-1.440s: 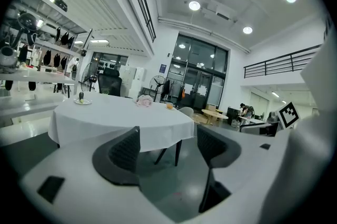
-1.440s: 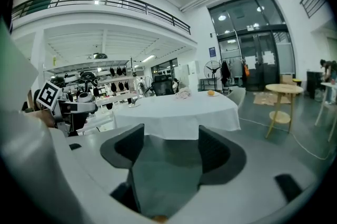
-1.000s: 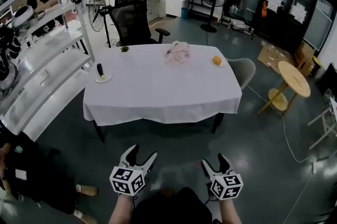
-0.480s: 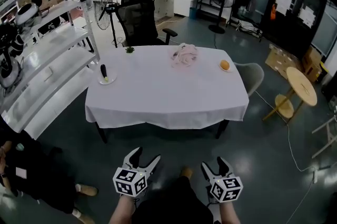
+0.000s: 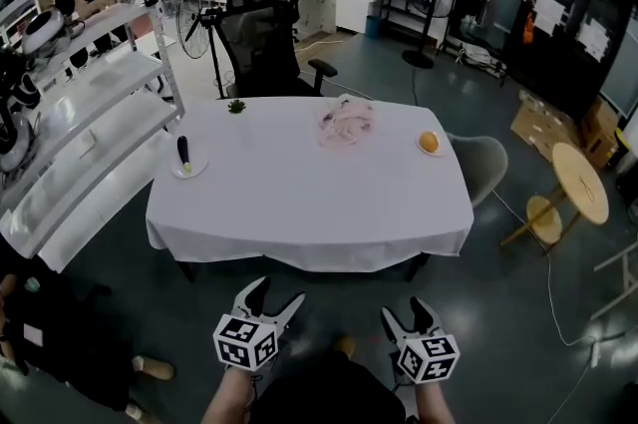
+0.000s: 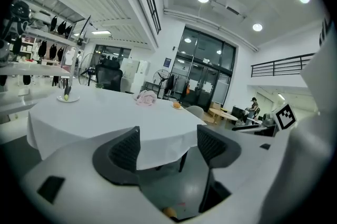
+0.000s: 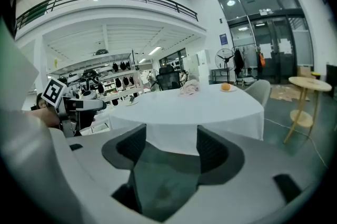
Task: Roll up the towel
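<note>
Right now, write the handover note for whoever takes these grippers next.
Left gripper: open, empty, held short of the table.
Right gripper: open, empty; its jaws have just been closing a little.
Towel: crumpled and unrolled on the table's far side, out of reach of both grippers.
Done: nothing yet.
Left: get to the towel, probably spread it flat, then roll it up.

Towel [image 5: 344, 122]: pale pink with whitish patches, soft fabric, bunched into a loose crumpled heap, not rolled. It lies on the white-clothed table [image 5: 299, 203], close to the far edge and a little right of the centre line. Folds are irregular; no flat, spread-out part is visible.
</note>
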`<control>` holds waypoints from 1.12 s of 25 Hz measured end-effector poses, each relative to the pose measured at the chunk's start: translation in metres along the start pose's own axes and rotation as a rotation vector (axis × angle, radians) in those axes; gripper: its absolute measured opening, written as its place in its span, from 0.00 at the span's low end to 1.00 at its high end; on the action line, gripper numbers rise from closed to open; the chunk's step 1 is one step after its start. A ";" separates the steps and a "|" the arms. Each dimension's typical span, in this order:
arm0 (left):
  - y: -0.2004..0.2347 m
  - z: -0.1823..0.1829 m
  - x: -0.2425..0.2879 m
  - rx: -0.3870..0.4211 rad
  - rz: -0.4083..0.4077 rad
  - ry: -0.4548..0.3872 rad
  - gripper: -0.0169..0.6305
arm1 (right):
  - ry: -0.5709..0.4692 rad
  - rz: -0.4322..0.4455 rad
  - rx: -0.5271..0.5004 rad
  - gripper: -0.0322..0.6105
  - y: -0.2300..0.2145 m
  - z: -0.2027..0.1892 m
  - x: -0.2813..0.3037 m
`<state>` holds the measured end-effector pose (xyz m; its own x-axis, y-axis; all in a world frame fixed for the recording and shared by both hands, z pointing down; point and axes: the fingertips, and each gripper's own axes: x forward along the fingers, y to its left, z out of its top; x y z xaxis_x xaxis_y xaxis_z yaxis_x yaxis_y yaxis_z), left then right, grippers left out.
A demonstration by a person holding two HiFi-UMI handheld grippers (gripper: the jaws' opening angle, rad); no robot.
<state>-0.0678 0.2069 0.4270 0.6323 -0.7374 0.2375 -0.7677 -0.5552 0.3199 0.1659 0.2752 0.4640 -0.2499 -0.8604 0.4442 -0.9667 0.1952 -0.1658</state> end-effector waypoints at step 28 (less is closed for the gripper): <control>0.040 0.025 0.165 -0.104 0.203 0.020 0.57 | 0.082 0.163 -0.075 0.51 -0.127 0.094 0.162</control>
<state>0.0032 0.0532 0.4561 0.4686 -0.8216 0.3246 -0.8652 -0.3527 0.3564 0.2531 0.0670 0.4741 -0.4045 -0.7737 0.4876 -0.9136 0.3661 -0.1770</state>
